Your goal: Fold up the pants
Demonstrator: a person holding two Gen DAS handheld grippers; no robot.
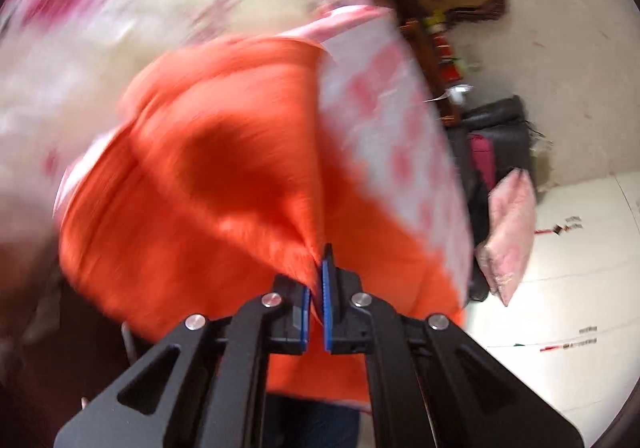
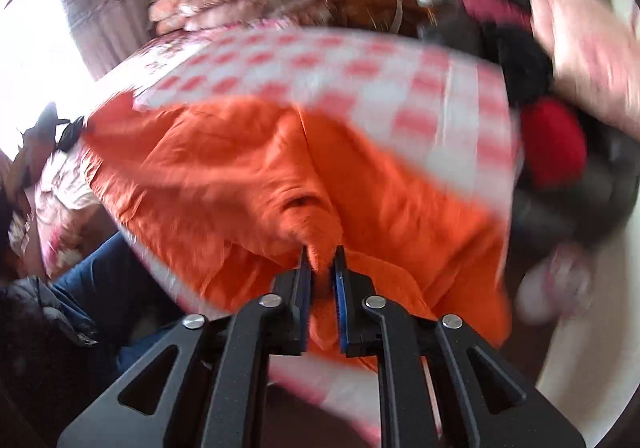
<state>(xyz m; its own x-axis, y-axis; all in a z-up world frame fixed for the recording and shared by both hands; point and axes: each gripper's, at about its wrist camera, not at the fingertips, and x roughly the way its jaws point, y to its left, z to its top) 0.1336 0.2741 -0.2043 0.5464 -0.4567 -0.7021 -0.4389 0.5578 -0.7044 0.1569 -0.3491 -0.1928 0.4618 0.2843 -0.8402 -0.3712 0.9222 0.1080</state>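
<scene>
Pants (image 1: 224,176) were orange and lay bunched on a bed with a pink and white checked sheet (image 1: 396,136). Both views were blurry. The left gripper (image 1: 319,272) was almost closed, and its blue pads (image 1: 327,288) pinched a thin fold of the orange cloth. The cloth pulled up into a point where the pads squeezed it. The right gripper (image 2: 320,260) was a little wider, and a thick lump of the pants sat between its two fingers (image 2: 341,280), held tight. In the right view, the pants (image 2: 224,168) spread out to the left and away from the gripper, over the checked sheet (image 2: 360,76). A flowered blanket (image 1: 120,8) lay past the pants in the left view. Beside the bed, on the right, a pink pillow (image 1: 510,232) leaned against a dark pile of things (image 1: 496,128). Something red (image 2: 552,140) sat in that dark pile in the right view. Blue jeans (image 2: 100,272) showed at the lower left of the right view.
</scene>
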